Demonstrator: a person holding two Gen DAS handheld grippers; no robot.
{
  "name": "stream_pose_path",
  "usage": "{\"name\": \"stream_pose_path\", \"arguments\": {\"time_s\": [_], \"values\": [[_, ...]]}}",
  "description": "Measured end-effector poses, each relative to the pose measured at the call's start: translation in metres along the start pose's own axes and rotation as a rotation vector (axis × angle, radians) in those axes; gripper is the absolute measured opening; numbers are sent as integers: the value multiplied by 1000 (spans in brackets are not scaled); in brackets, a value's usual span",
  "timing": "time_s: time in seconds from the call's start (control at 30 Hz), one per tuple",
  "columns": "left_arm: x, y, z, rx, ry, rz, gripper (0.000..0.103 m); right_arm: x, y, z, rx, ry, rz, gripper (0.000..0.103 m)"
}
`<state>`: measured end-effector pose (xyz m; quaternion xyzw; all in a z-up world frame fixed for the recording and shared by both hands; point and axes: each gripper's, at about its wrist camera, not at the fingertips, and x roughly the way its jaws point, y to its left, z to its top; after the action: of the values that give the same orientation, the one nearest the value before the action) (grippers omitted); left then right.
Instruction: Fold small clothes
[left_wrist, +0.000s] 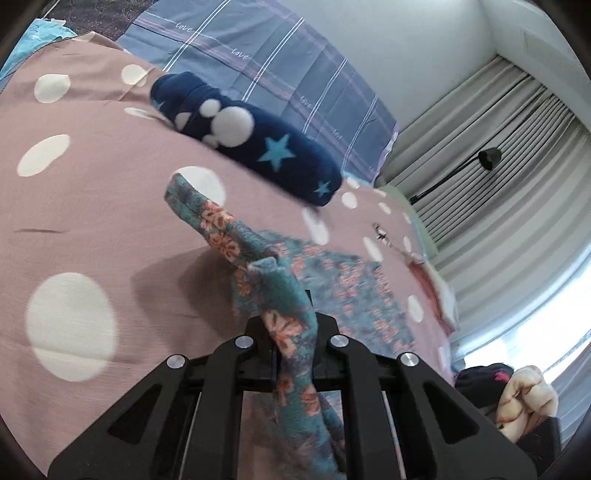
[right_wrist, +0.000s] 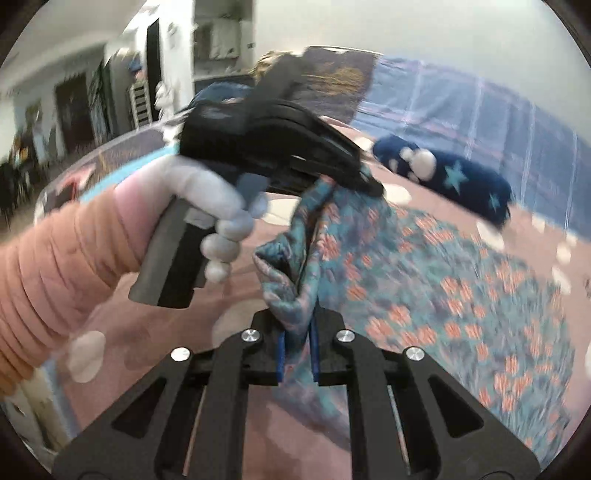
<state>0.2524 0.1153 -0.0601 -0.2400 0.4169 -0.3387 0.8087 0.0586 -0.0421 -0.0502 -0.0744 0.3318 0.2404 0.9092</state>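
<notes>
Teal cloth printed with orange flowers — the floral garment (left_wrist: 291, 295) — is lifted at one edge and held off the pink polka-dot bedspread (left_wrist: 92, 206), while most of it is spread flat on that cover, as the right wrist view shows (right_wrist: 461, 295). A bunched fold of the fabric is pinched in the left gripper (left_wrist: 293, 354), whose jaws are closed narrowly on it. Another gathered part of the same edge is clamped in the right gripper (right_wrist: 297, 350), between its blue pads (right_wrist: 279, 354). In the right wrist view the left gripper is seen from the side, carried by a hand in a white glove (right_wrist: 218, 206), with cloth hanging from its tip.

Beyond the garment a navy star-patterned piece (left_wrist: 255, 140) lies rolled or folded near the striped blue pillow (left_wrist: 280, 66) — it is judged to be finished already, though this cannot be confirmed. The floral piece is judged to be at an early fold: one edge is raised, no crease is set, and the laying-over and smoothing are left.
</notes>
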Motion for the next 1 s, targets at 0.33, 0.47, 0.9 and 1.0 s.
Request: {"name": "stream_pose_path", "arguments": {"time_s": [0.33, 0.47, 0.9, 1.0], "values": [[62, -82, -3, 84, 48, 30, 9, -48, -104, -37, 306, -50, 55, 10], [93, -119, -7, 143, 86, 26, 9, -68, -139, -54, 388, -80, 50, 10], [210, -195, -36, 246, 236, 56, 9, -109, -226, -118, 597, -126, -37, 10], [226, -205, -41, 261, 253, 61, 9, -112, -240, -129, 638, -127, -49, 10]]}}
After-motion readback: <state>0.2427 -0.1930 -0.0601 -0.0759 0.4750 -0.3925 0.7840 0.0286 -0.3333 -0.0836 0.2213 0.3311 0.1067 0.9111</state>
